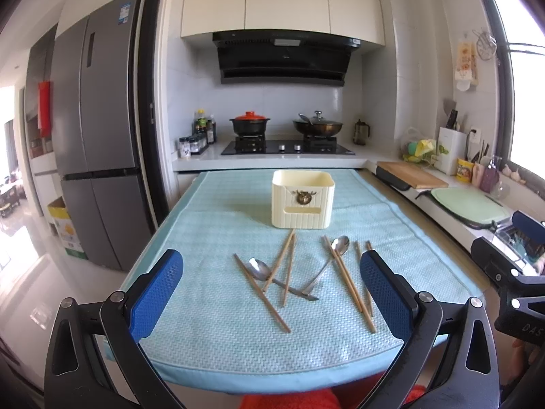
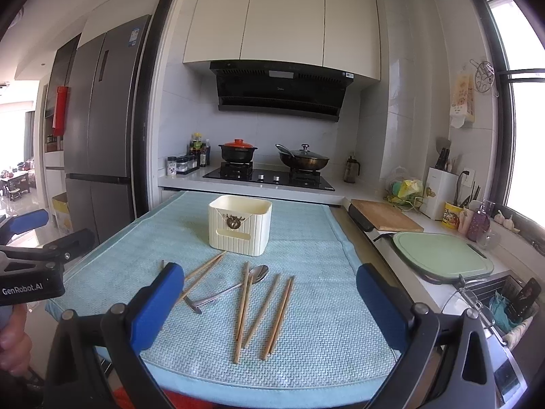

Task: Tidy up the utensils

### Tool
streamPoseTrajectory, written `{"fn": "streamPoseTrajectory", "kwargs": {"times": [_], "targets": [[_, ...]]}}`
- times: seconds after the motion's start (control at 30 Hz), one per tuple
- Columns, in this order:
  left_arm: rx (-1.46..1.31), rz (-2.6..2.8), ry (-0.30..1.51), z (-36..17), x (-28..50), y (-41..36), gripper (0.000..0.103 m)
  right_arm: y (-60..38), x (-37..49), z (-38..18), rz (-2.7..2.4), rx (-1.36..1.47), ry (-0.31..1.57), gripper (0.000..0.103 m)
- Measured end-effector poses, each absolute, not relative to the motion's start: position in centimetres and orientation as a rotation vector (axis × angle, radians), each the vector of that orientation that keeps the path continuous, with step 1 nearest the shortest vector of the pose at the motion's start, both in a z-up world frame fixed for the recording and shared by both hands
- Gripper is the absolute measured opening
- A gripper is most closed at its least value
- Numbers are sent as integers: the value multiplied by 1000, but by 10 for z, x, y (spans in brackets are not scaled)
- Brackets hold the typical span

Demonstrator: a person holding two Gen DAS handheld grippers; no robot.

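Utensils lie loose on a light blue woven cloth [image 1: 211,334] that covers the table: brown wooden chopsticks [image 1: 262,293] and two shiny metal spoons, all in front of a cream ribbed plastic holder box [image 1: 302,204] with a small bronze ornament on its face. The holder stands upright toward the far end of the cloth, apart from the scattered pieces. The left-hand spoon [image 1: 259,268] rests with its bowl near crossed chopsticks, and its handle runs under them. The right-hand spoon [image 2: 258,273] lies with its bowl toward the holder, and a pair of chopsticks crosses its handle. More chopsticks [image 2: 277,317] lie side by side to the right.

The left gripper [image 1: 271,293] hovers over the near edge of the cloth, its blue textured pads spread wide and holding nothing. The right gripper [image 2: 270,310] hangs likewise above the near edge, blue pads wide apart and empty.

Behind the table a black gas hob [image 2: 269,178] carries a black pot with an orange lid [image 2: 238,151].
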State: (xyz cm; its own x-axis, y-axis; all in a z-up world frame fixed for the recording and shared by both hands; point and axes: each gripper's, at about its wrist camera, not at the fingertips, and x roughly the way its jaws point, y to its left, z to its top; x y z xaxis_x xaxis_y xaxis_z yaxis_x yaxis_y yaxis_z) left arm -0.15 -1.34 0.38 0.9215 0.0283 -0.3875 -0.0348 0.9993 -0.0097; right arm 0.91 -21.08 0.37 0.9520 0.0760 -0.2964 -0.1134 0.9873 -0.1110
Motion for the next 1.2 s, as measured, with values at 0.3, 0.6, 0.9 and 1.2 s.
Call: {"fn": "streamPoseTrajectory", "kwargs": {"times": [0.3,0.6,0.9,1.2], "targets": [[-5,37,404,0,-1,-15,103,-214,10,2,80,-120,303,103],[5,45,414,-2,1,-16,103,-216,12,1,80,-114,310,103],[11,50,427,-5,4,-16,103,-215,12,-1,80,-117,313,103],[12,57,443,-8,8,-15,103,-213,14,-3,83,-124,319,103]]}}
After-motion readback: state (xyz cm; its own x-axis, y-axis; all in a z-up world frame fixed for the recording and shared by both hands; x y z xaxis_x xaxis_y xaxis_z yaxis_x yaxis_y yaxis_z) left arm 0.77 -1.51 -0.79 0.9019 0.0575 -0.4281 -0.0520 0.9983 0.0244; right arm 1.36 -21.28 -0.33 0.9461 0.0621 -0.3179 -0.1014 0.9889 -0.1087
